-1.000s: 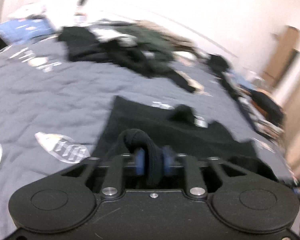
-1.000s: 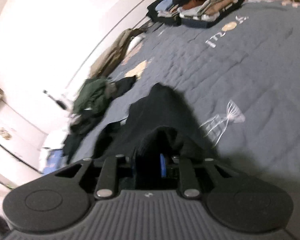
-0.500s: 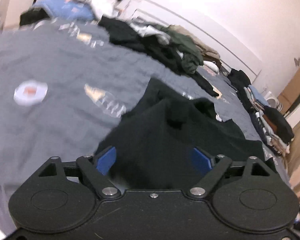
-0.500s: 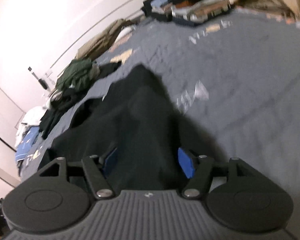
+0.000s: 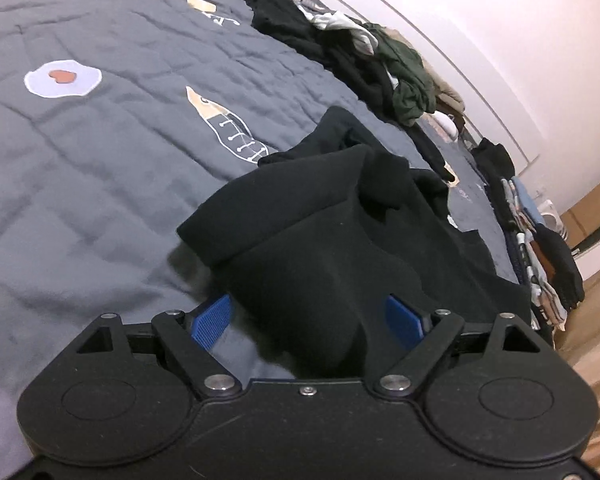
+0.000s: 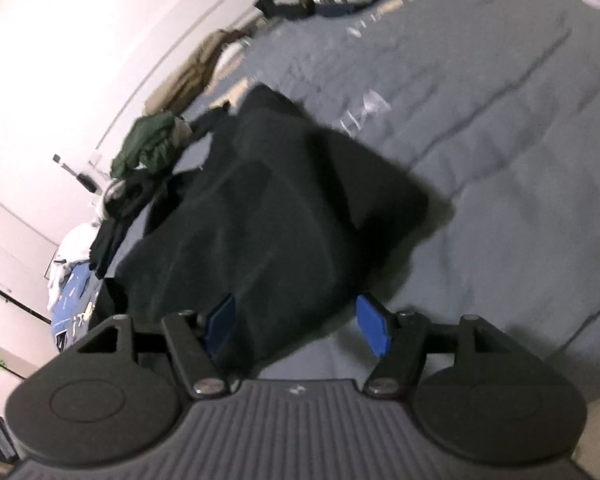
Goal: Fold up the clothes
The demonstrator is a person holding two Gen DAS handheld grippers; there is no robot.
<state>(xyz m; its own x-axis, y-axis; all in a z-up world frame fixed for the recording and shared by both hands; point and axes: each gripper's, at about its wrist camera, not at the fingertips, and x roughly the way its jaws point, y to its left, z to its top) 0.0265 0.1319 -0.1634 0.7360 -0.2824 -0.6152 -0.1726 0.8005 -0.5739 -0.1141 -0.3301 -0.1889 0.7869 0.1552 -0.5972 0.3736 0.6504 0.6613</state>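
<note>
A black garment [image 5: 324, 236] lies folded over in a loose heap on the grey quilt [image 5: 80, 168]. My left gripper [image 5: 308, 318] is open, its blue pads [image 5: 212, 316] spread wide on either side of the cloth's near edge. In the right wrist view the same black garment [image 6: 268, 216] spreads across the quilt [image 6: 500, 140]. My right gripper [image 6: 298, 326] is open too, with the garment's near corner lying between its blue pads [image 6: 374, 330], not pinched.
A pile of unfolded dark and green clothes [image 5: 376, 68] lies along the far side of the bed by the wall. Stacks of folded clothes [image 5: 540, 248] sit at the bed's right edge. White and blue items [image 6: 72, 280] lie at the other end.
Both grippers were shut on the black garment a second ago; they have since opened and let it drop onto the quilt, folded over on itself.
</note>
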